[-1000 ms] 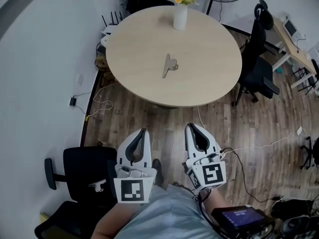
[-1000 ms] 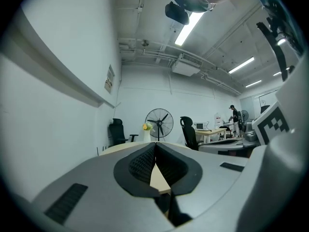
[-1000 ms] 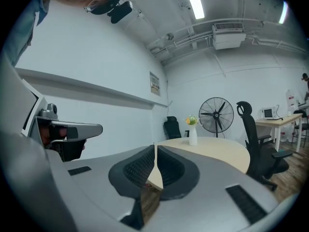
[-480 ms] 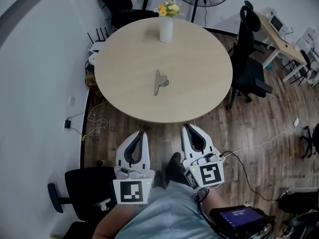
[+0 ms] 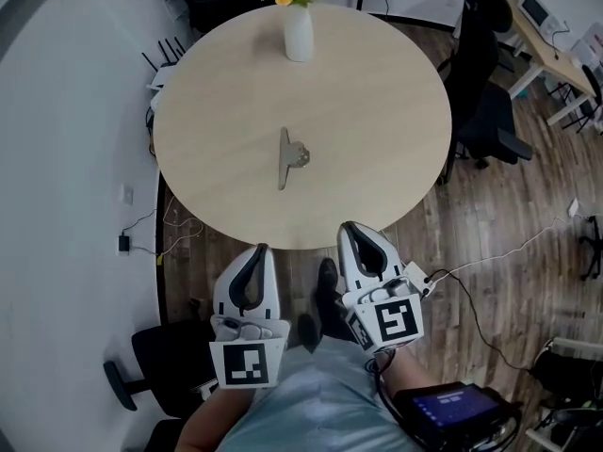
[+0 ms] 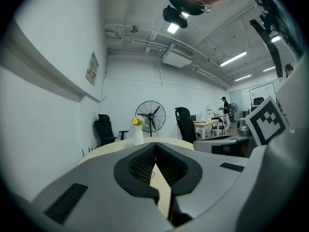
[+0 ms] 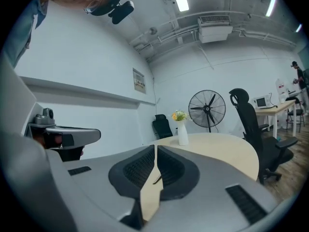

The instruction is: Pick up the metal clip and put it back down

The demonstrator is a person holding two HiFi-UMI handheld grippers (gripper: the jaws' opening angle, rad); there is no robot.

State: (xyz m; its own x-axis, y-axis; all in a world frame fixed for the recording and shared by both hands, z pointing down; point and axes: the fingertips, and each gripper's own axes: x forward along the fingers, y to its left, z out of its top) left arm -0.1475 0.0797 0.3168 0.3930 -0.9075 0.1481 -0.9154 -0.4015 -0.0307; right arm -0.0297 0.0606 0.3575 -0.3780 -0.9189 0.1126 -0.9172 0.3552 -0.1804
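The metal clip lies flat near the middle of the round beige table, with nothing touching it. Both grippers are held below the table's near edge, over the wooden floor and well short of the clip. My left gripper is shut and empty, its tips meeting in the left gripper view. My right gripper is also shut and empty, its tips just at the table's rim. In the right gripper view, a thin dark sliver that may be the clip shows through the slit between the jaws.
A white vase with flowers stands at the table's far side. Black office chairs stand right of the table and another at my lower left. Cables cross the floor. A desk is at the far right.
The table and clip have come nearer and lower in the head view as the person steps forward. Both grippers now reach closer to the table edge, still shut.
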